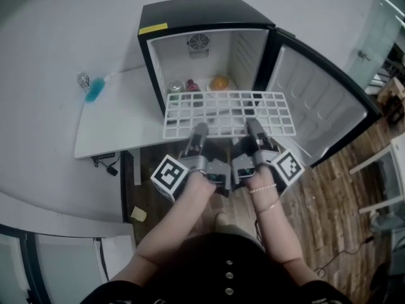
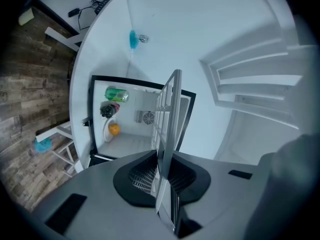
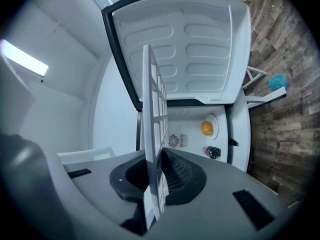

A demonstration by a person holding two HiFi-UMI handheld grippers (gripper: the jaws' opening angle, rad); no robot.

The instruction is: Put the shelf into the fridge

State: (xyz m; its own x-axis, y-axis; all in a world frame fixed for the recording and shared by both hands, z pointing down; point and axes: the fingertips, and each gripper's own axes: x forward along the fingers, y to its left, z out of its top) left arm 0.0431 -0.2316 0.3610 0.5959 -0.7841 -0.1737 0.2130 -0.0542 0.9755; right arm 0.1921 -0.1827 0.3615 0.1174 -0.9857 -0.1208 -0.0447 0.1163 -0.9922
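Note:
A white wire-grid shelf (image 1: 228,114) is held level in front of the open black mini fridge (image 1: 190,14), its far edge just at the fridge mouth. My left gripper (image 1: 198,133) is shut on the shelf's near edge at left, and my right gripper (image 1: 255,130) is shut on the same edge at right. In the left gripper view the shelf (image 2: 167,119) shows edge-on between the pads; in the right gripper view the shelf (image 3: 152,134) does too. The fridge's white inside (image 1: 215,62) holds an orange (image 1: 219,82), a can and a dark item on its floor.
The fridge door (image 1: 316,103) stands open to the right. The fridge sits on a white table (image 1: 114,122) that carries a blue brush (image 1: 95,90). Wood floor (image 1: 329,201) lies below, with a white rack (image 1: 392,170) at far right and cables under the table.

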